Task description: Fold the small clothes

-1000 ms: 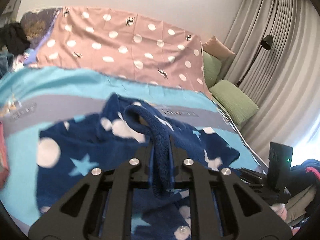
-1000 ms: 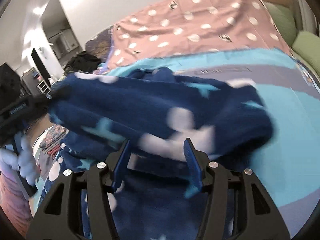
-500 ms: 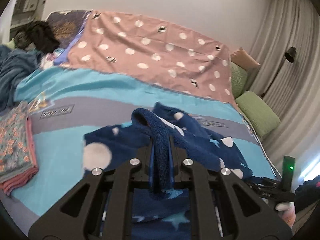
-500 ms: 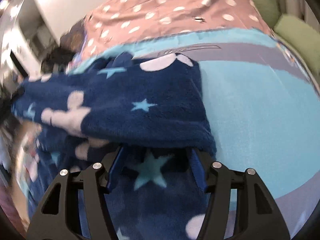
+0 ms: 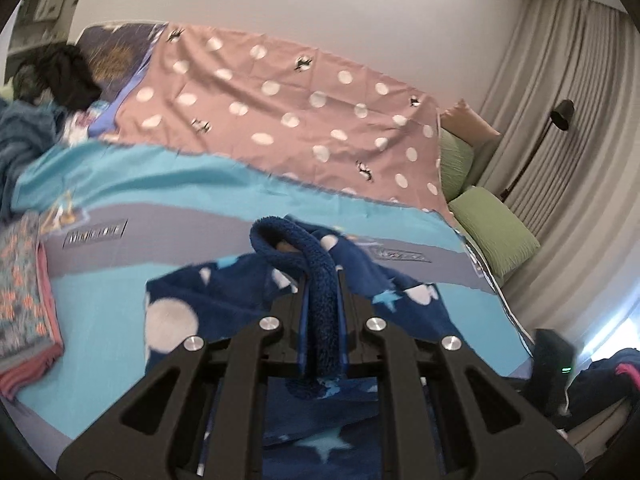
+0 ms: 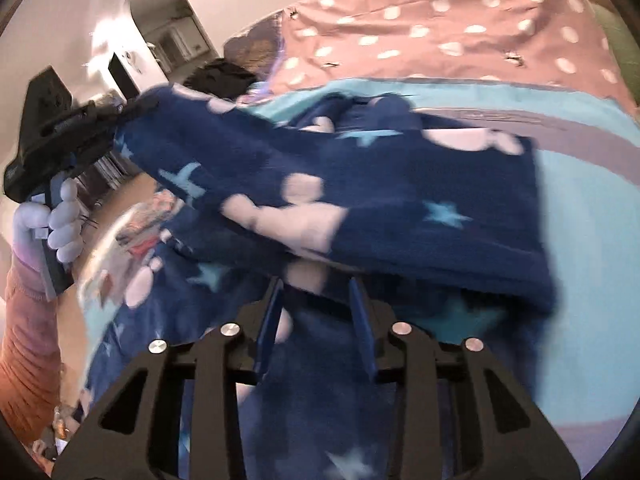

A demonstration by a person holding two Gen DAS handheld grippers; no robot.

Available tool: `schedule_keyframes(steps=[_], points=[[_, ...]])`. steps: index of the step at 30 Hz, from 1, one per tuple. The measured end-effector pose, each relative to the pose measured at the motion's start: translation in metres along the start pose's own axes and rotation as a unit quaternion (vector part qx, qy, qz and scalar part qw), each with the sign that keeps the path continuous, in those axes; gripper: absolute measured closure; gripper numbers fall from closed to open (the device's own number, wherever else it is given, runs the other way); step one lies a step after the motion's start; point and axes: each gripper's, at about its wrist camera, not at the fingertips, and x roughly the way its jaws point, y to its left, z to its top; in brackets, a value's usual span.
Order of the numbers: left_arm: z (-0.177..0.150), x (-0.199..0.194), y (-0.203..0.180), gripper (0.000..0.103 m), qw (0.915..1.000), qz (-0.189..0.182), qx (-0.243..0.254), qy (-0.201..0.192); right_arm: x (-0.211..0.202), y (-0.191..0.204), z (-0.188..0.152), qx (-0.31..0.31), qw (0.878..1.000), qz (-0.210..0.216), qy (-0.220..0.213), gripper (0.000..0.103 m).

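Note:
A navy fleece garment (image 5: 200, 292) with white dots and pale blue stars lies on the turquoise bed cover (image 5: 160, 184). My left gripper (image 5: 322, 280) is shut on a thick rolled edge of it and holds that edge up above the bed. In the right wrist view the same garment (image 6: 400, 200) hangs in a fold from the left gripper (image 6: 60, 136), which a gloved hand (image 6: 60, 216) holds at the far left. My right gripper (image 6: 316, 292) sits low under that fold. Its jaws are closing with navy fleece between them, and a gap still shows beside the pads.
A folded stack of floral clothes (image 5: 20, 300) lies at the bed's left edge. Behind is a pink polka-dot sheet (image 5: 280, 100) with dark clothes (image 5: 68, 76) at its left. Green pillows (image 5: 496, 232), a floor lamp (image 5: 560, 116) and curtains stand on the right.
The left gripper has risen and drawn back with the rolled edge in it. The right gripper has moved in under the hanging fold and its jaws have narrowed.

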Motion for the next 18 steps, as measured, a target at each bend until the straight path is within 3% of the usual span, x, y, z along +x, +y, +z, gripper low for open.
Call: schedule_keyframes(steps=[3,4,5,8,12,15,16,18], points=[[0.009,-0.003,-0.014,0.092,0.9999,-0.002,0.005,-0.012,0.013,-0.038,0.007,0.087,0.992,-0.087,-0.025,0.074],[0.012,-0.005,-0.017,0.092,0.9998,-0.002,0.007,-0.018,0.009,-0.051,0.006,0.115,0.989,-0.09,-0.032,0.093],[0.013,-0.007,-0.02,0.092,0.9997,0.0,0.011,-0.023,0.003,-0.065,0.003,0.153,0.984,-0.088,-0.036,0.103],[0.014,-0.008,-0.021,0.092,0.9994,0.013,0.021,-0.023,-0.009,-0.066,-0.003,0.151,0.981,-0.115,-0.045,0.103],[0.002,0.002,-0.003,0.092,0.9991,0.042,0.005,-0.003,-0.012,-0.055,-0.005,0.126,0.984,-0.12,-0.031,0.098],[-0.009,0.01,0.02,0.092,0.9976,0.067,-0.01,0.014,-0.019,-0.056,-0.007,0.125,0.985,-0.117,-0.013,0.087],[-0.015,0.012,0.031,0.092,0.9967,0.076,-0.019,0.021,-0.022,-0.055,-0.008,0.126,0.985,-0.12,-0.011,0.075],[-0.024,0.015,0.048,0.092,0.9951,0.087,-0.032,0.032,-0.029,-0.055,-0.006,0.125,0.985,-0.119,-0.011,0.075]])
